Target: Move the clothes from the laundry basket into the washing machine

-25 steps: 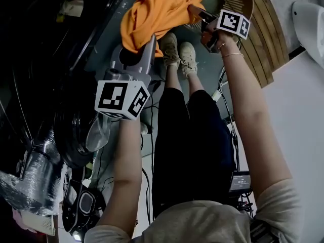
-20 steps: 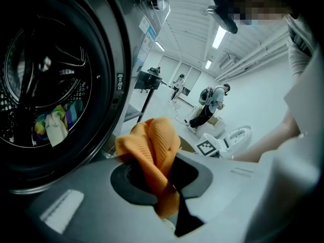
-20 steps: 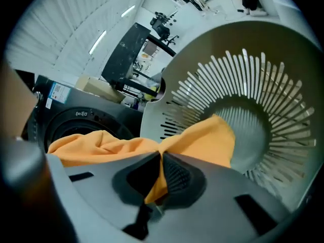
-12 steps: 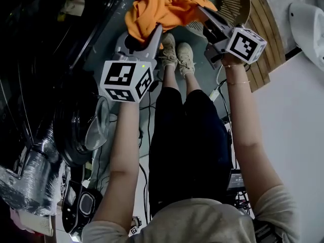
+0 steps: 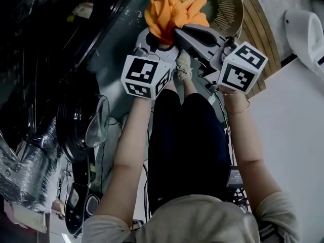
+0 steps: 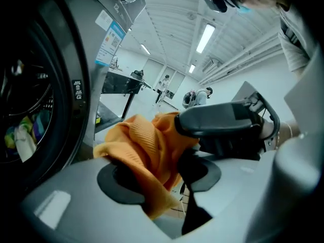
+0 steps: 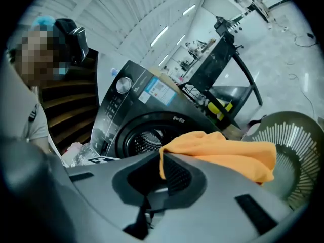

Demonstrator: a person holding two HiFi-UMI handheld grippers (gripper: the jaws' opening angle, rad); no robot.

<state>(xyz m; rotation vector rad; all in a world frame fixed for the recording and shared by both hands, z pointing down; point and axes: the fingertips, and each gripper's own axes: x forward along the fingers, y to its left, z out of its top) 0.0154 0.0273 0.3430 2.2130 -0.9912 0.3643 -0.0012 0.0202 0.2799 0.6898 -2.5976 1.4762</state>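
The right gripper (image 5: pixel 175 32) clamps the orange cloth (image 5: pixel 174 9) above the basket (image 5: pixel 229 5), beside the open washing machine (image 7: pixel 149 133). The left gripper (image 5: pixel 154 38) has just been opening its jaws, which stand apart with the cloth draped between, seemingly loose.

The orange garment (image 5: pixel 174 11) hides part of the laundry basket (image 5: pixel 229 5), cropped above.

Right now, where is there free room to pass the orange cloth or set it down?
Free: the washing machine's open drum mouth, ringed by its dark front; the bare slatted basket right of the orange cloth. Crowded: the floor around the legs, with cables and the machine door.
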